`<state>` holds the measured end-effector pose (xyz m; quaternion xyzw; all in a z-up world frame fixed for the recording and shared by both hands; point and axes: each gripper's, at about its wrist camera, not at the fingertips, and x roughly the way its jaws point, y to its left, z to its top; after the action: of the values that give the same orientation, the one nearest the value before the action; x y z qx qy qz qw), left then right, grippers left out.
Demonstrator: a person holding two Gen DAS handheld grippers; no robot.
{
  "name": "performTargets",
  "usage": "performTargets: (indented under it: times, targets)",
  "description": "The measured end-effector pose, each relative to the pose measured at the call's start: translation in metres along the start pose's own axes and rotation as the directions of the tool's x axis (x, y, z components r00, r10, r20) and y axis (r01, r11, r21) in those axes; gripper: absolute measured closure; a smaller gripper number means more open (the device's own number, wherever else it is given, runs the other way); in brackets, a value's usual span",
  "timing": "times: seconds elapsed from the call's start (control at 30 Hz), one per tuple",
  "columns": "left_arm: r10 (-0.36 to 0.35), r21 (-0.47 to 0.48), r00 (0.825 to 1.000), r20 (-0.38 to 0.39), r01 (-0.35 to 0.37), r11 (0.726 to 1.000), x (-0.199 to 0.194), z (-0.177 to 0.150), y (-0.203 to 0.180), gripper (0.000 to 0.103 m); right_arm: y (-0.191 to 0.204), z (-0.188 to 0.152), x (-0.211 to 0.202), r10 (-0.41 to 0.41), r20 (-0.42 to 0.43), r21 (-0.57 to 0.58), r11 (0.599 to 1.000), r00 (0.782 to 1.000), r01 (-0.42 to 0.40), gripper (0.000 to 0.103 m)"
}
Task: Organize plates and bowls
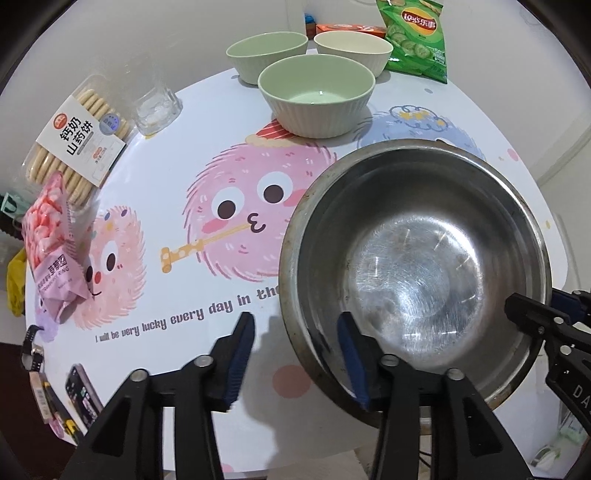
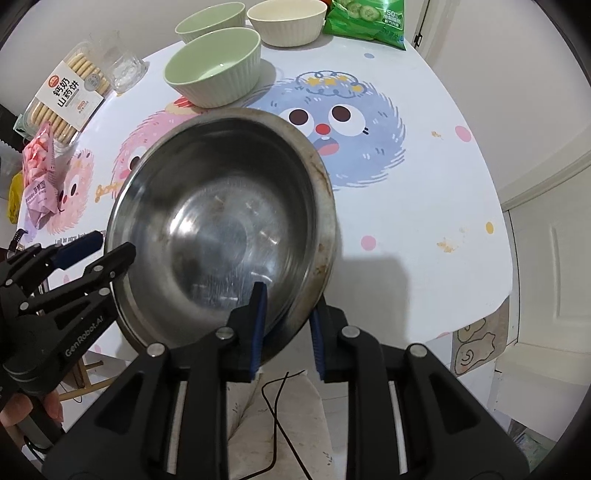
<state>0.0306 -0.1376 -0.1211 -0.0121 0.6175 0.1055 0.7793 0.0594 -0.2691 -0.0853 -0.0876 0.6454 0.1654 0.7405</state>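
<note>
A steel bowl (image 1: 417,266) is held tilted above the table's near edge; it also fills the middle of the right wrist view (image 2: 221,229). My right gripper (image 2: 288,332) is shut on its near rim, one finger inside and one outside. My left gripper (image 1: 295,354) is open, its jaws straddling the bowl's left rim, the right finger inside the bowl; it shows in the right wrist view (image 2: 107,247) at the bowl's left edge. Two green ribbed bowls (image 1: 317,96) (image 1: 266,53) and a cream bowl (image 1: 352,50) stand at the back of the table.
A glass (image 1: 155,107), a biscuit box (image 1: 77,140) and a pink snack bag (image 1: 51,240) line the left side. A green chip bag (image 1: 415,33) stands at the back right. A phone (image 1: 83,395) lies near the front left edge of the patterned table (image 1: 229,258).
</note>
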Motion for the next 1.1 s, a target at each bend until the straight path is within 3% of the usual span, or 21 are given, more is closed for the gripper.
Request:
performTargets:
  times: [0.07, 0.17, 0.43, 0.5, 0.6, 0.67, 0.73, 0.77, 0.9, 1.0, 1.1]
  targets:
    - [0.008, -0.006, 1.0, -0.002, -0.008, 1.0, 0.0, -0.001, 0.002, 0.049, 0.0, 0.0, 0.0, -0.008, -0.006, -0.001, 1.0, 1.0, 0.008, 0.077]
    - [0.018, -0.014, 1.0, -0.002, -0.018, 1.0, -0.001, -0.003, 0.005, 0.048, 0.0, -0.002, 0.0, -0.018, -0.016, -0.001, 1.0, 1.0, 0.018, 0.064]
    - [0.03, -0.05, 0.999, 0.024, -0.029, 0.998, -0.018, -0.005, 0.015, 0.045, -0.004, -0.006, -0.017, -0.016, 0.003, -0.009, 1.0, 1.0, 0.016, 0.063]
    - [0.035, -0.065, 0.998, 0.046, -0.032, 0.997, -0.029, -0.002, 0.02, 0.036, -0.007, -0.004, -0.027, -0.004, 0.026, -0.003, 1.0, 1.0, 0.004, 0.062]
    - [0.025, -0.086, 0.996, 0.089, -0.017, 0.996, -0.045, 0.009, 0.029, 0.021, -0.01, 0.006, -0.046, 0.026, 0.083, -0.001, 1.0, 0.996, -0.026, 0.059]
    - [0.034, -0.087, 0.992, 0.124, -0.024, 0.996, -0.057, 0.019, 0.033, 0.019, -0.011, 0.014, -0.058, 0.044, 0.117, -0.002, 0.999, 0.992, -0.044, 0.056]
    - [0.047, -0.087, 0.988, 0.149, -0.035, 0.996, -0.064, 0.03, 0.035, 0.013, -0.012, 0.027, -0.07, 0.07, 0.153, -0.002, 0.998, 0.986, -0.07, 0.034]
    - [0.053, -0.084, 0.985, 0.163, -0.04, 0.996, -0.068, 0.038, 0.035, 0.012, -0.011, 0.031, -0.073, 0.079, 0.165, -0.001, 0.997, 0.983, -0.08, 0.031]
    - [0.075, -0.068, 0.976, 0.202, -0.062, 0.996, -0.075, 0.064, 0.036, 0.011, -0.004, 0.054, -0.085, 0.09, 0.203, -0.016, 0.996, 0.975, -0.089, 0.031]
    - [0.058, -0.062, 0.974, 0.221, -0.045, 0.997, -0.075, 0.082, 0.038, 0.0, 0.003, 0.071, -0.088, 0.095, 0.217, -0.027, 0.995, 0.972, -0.091, 0.03]
    - [0.057, -0.062, 0.973, 0.225, -0.044, 0.997, -0.071, 0.099, 0.041, 0.0, 0.009, 0.089, -0.089, 0.077, 0.225, -0.039, 0.997, 0.971, -0.07, 0.03]
